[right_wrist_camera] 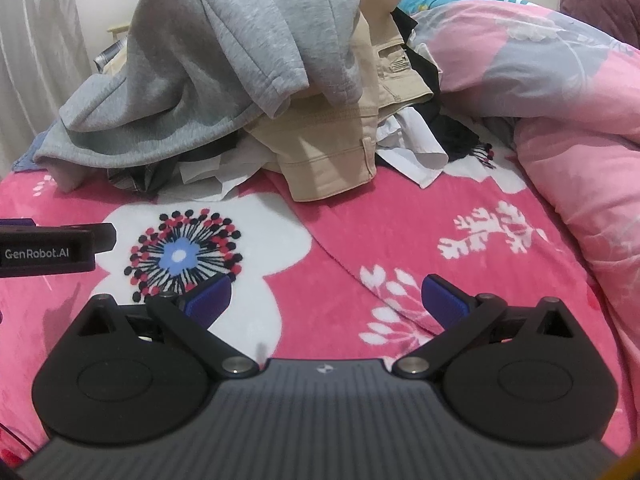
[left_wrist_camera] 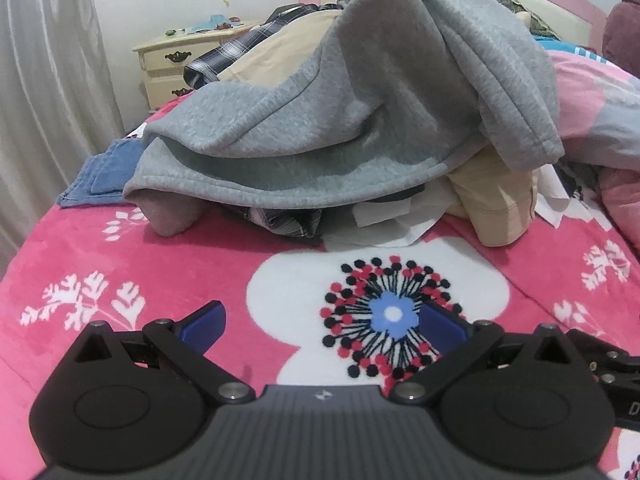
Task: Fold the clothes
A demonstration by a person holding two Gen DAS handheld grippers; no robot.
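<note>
A heap of unfolded clothes lies on a bed. On top is a grey sweatshirt, draped over beige trousers, a plaid shirt, white cloth and a dark garment. A blue denim piece lies at the heap's left. My left gripper hovers open over the blanket, short of the heap, nothing between its blue pads. My right gripper is open too, empty, facing the beige trousers. The left gripper's body shows at the right wrist view's left edge.
The bed is covered by a pink fleece blanket with white flowers. A rumpled pink and grey duvet is bunched at the right. A cream nightstand stands behind at the left, beside a pale curtain.
</note>
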